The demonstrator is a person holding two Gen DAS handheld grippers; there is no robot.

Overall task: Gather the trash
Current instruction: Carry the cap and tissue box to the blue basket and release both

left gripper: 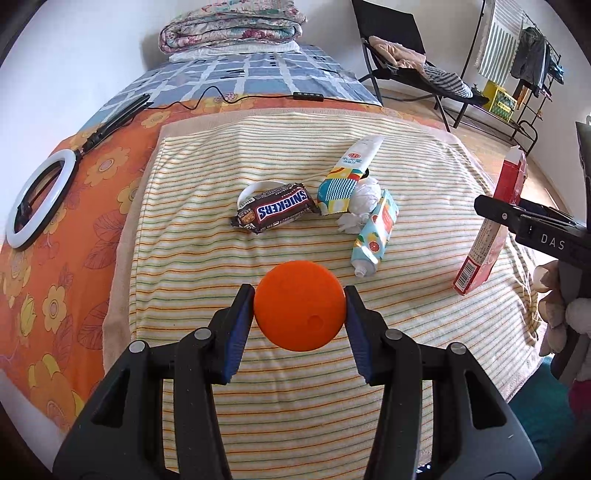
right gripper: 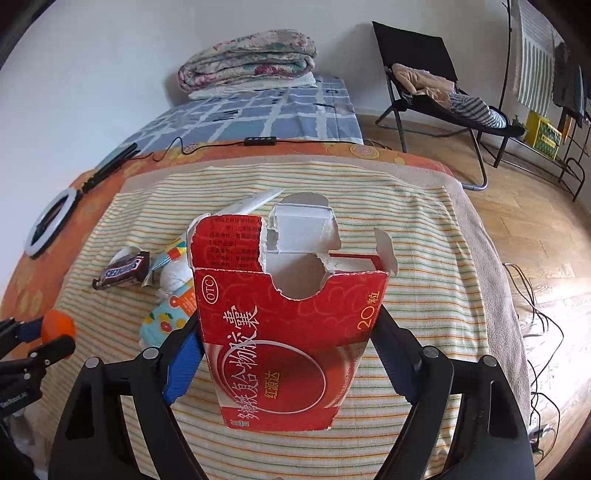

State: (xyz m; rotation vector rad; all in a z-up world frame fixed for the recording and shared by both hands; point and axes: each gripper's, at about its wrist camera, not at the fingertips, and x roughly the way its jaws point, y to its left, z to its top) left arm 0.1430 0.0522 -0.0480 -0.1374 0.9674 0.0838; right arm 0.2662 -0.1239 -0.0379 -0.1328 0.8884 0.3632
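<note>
My left gripper [left gripper: 300, 304] is shut on an orange round cap [left gripper: 300, 304] above the striped towel [left gripper: 258, 369]; the cap also shows at the left of the right wrist view [right gripper: 57, 325]. My right gripper [right gripper: 288, 343] is shut on a torn red medicine box [right gripper: 288, 332], held upright; the box also shows at the right of the left wrist view [left gripper: 491, 229]. On the towel lie a Snickers wrapper [left gripper: 275, 212], a white band [left gripper: 255, 188], a colourful squeezed tube [left gripper: 347, 177], a crumpled tissue [left gripper: 364, 201] and a second tube with fruit print [left gripper: 376, 236].
The towel lies on a bed with an orange flowered sheet [left gripper: 55, 258]. A ring light [left gripper: 37, 199] and its cable lie at the left. Folded quilts [left gripper: 232, 29] sit at the far end. A black folding chair [left gripper: 406, 62] and clothes rack [left gripper: 524, 66] stand at the right.
</note>
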